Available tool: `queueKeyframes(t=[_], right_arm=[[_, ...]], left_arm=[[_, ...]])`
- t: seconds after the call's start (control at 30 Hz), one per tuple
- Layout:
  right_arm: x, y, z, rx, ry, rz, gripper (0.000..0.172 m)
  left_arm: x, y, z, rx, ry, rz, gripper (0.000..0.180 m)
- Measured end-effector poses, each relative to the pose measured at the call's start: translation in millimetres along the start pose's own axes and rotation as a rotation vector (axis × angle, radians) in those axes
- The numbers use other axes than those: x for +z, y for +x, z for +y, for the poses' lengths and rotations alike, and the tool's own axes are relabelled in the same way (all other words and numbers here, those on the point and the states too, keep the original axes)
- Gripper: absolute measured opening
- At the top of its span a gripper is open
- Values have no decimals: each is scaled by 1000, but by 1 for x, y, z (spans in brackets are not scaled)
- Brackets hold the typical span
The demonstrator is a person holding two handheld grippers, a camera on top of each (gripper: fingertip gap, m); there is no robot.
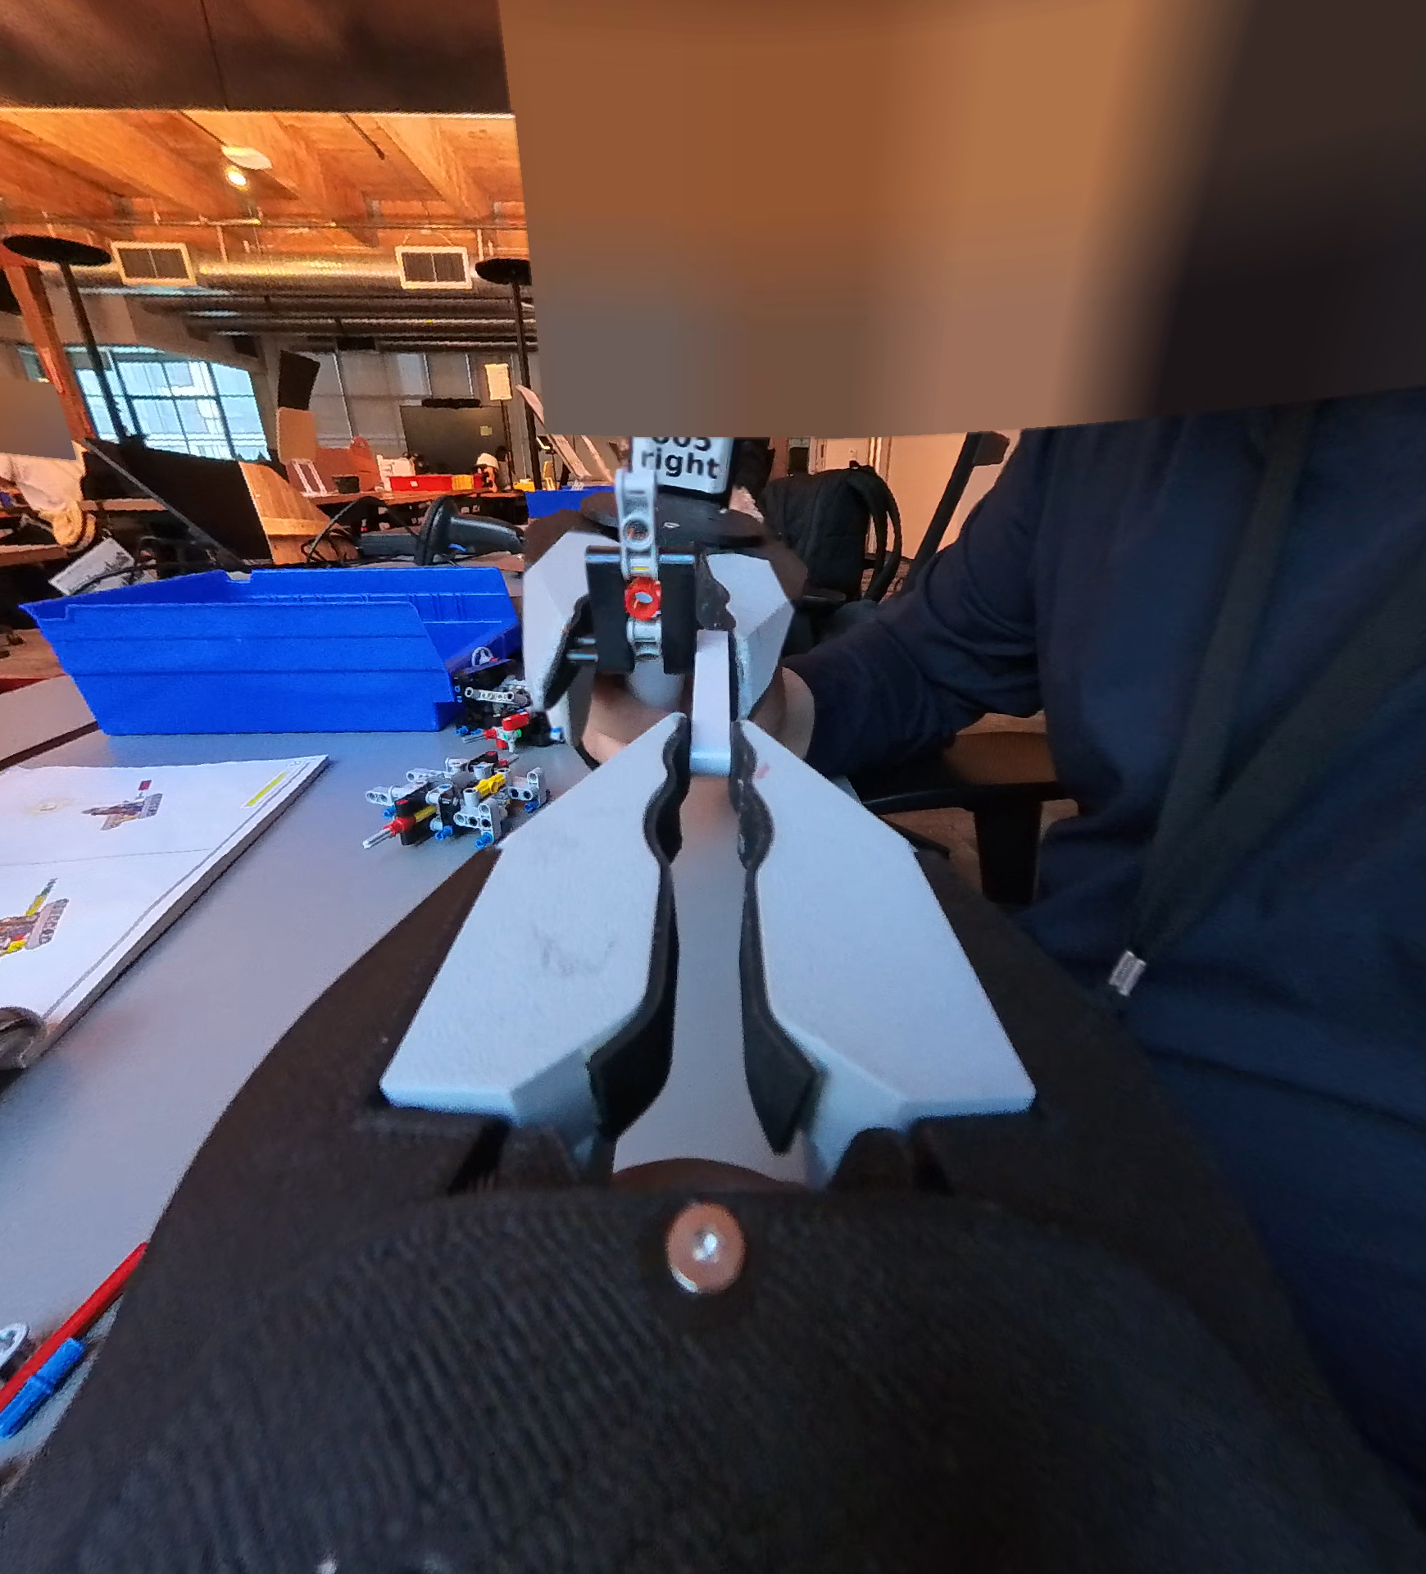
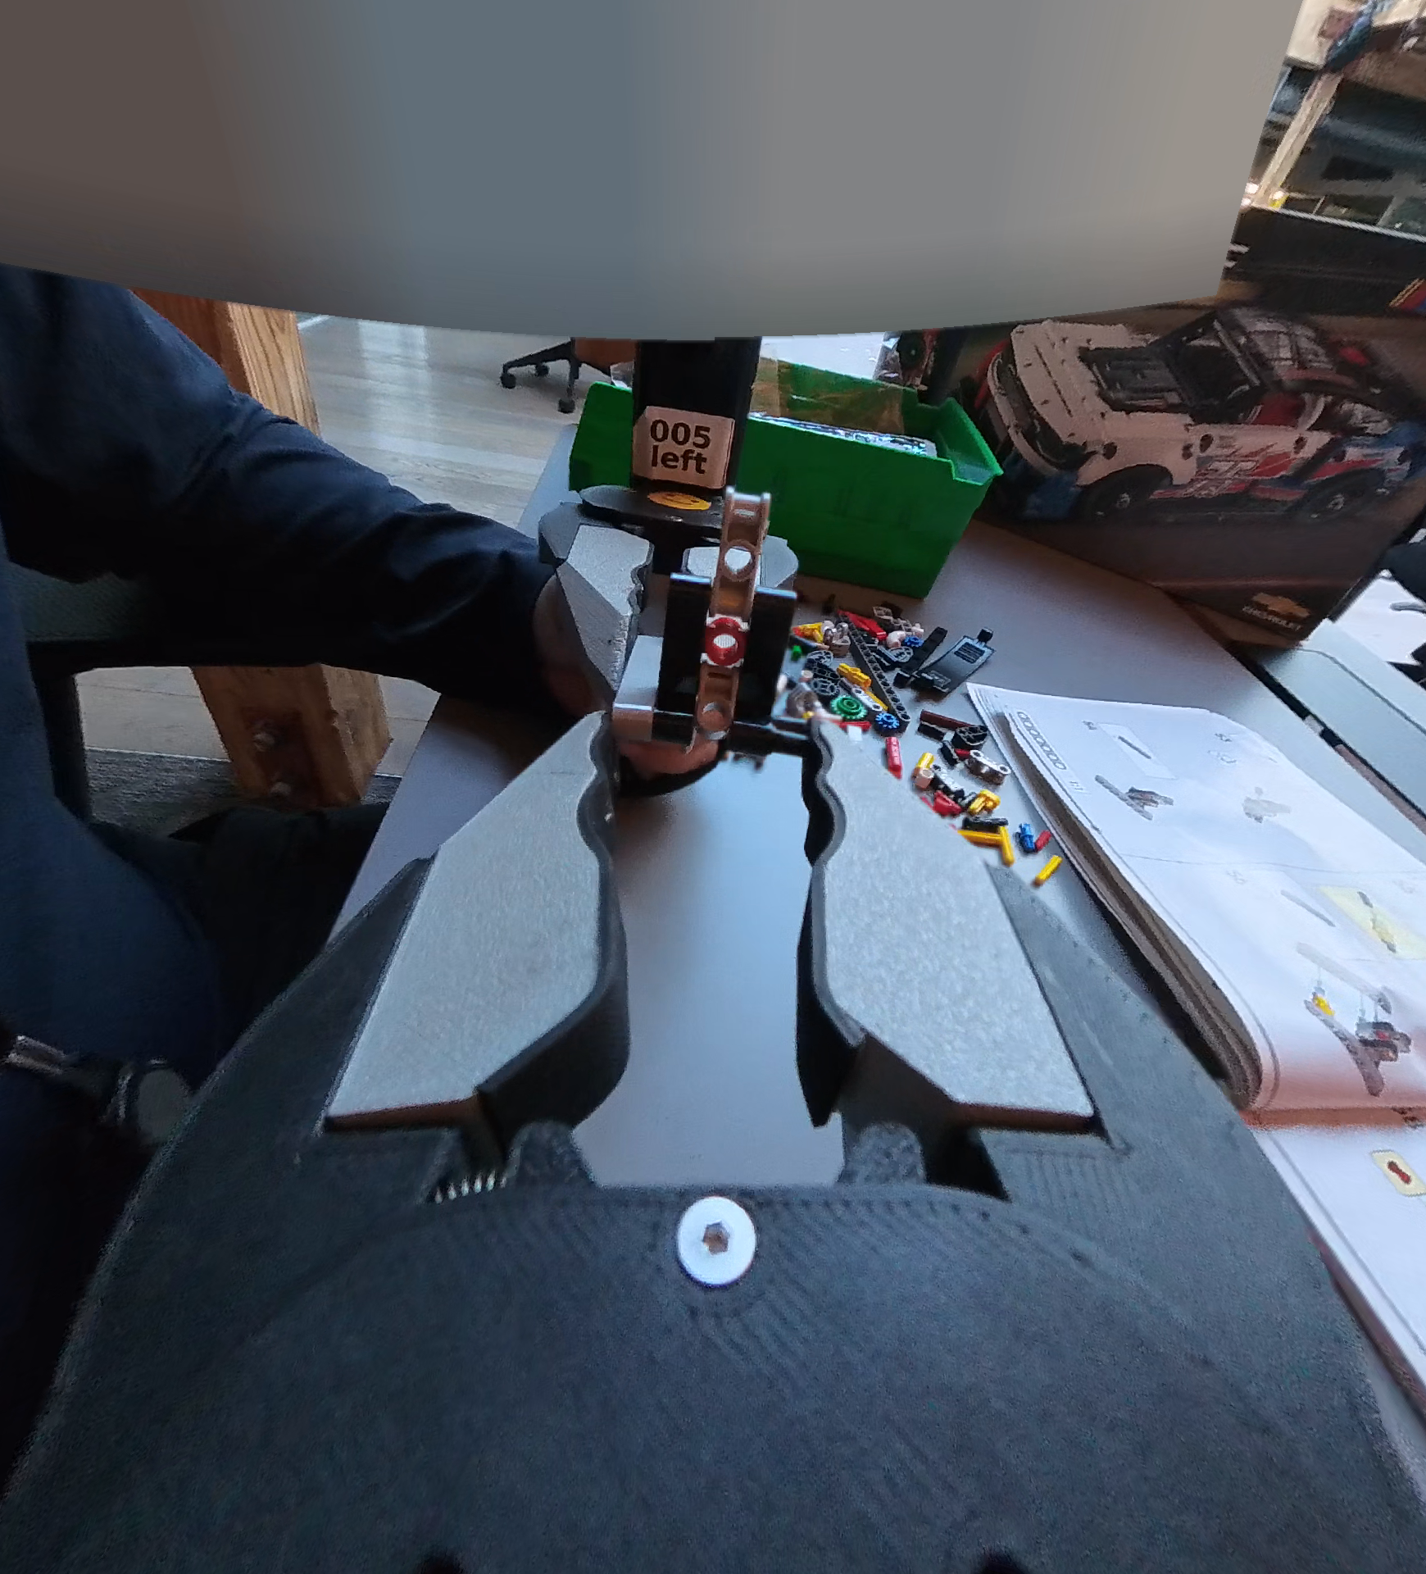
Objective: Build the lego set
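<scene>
1. Nearest, at the left edge of the grey table point(image 1: 309, 937): red axle point(image 1: 37, 1354) and blue pin point(image 1: 41, 1384), lying loose.
2. Just beyond: left gripper point(image 1: 710, 749), clamped at its tips on the lower end of a light grey beam point(image 1: 711, 681); narrow hold, so a likely pivot or slip under any sideways push.
3. Left of it: open instruction booklet point(image 1: 96, 852) and a built sub-assembly point(image 1: 458, 801), both flat on the table.
4. Farther, held in the air above the table edge: black frame assembly point(image 1: 641, 605) with red bushing point(image 1: 642, 599), joined to the beam.
5. Around that assembly: right gripper point(image 2: 705, 741), fingers spread wide and flanking it; cannot tell if the pads press. Possible twist and separation at the beam joint if the two grippers pull off-axis.
6. Farthest: blue bin point(image 1: 267, 647); a dropped part could be lost among the loose pieces point(image 2: 905, 681).
</scene>
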State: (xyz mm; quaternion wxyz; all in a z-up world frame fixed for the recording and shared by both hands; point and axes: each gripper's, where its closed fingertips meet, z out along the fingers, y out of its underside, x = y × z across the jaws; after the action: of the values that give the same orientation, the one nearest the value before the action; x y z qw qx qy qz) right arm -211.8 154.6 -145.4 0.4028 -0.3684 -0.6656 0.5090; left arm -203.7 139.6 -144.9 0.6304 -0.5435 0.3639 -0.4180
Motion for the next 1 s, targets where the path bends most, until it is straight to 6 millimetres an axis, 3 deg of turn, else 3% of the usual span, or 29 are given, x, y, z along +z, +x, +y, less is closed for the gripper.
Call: queueKeyframes(t=[0.27,0.4,0.63,1.0], right_arm=[[2,2,-1,53,35,-20,41],[3,12,4,142,65,-32,41],[4,23,15,149,33,5,41],[-4,44,23,167,-17,121,41]], left_arm=[[-1,-2,-2,-24,-1,-33,6],[-3,-15,1,-65,-25,-99,7],[-5,-30,9,-102,-70,-196,10],[-12,-46,13,-77,-109,-314,26]])
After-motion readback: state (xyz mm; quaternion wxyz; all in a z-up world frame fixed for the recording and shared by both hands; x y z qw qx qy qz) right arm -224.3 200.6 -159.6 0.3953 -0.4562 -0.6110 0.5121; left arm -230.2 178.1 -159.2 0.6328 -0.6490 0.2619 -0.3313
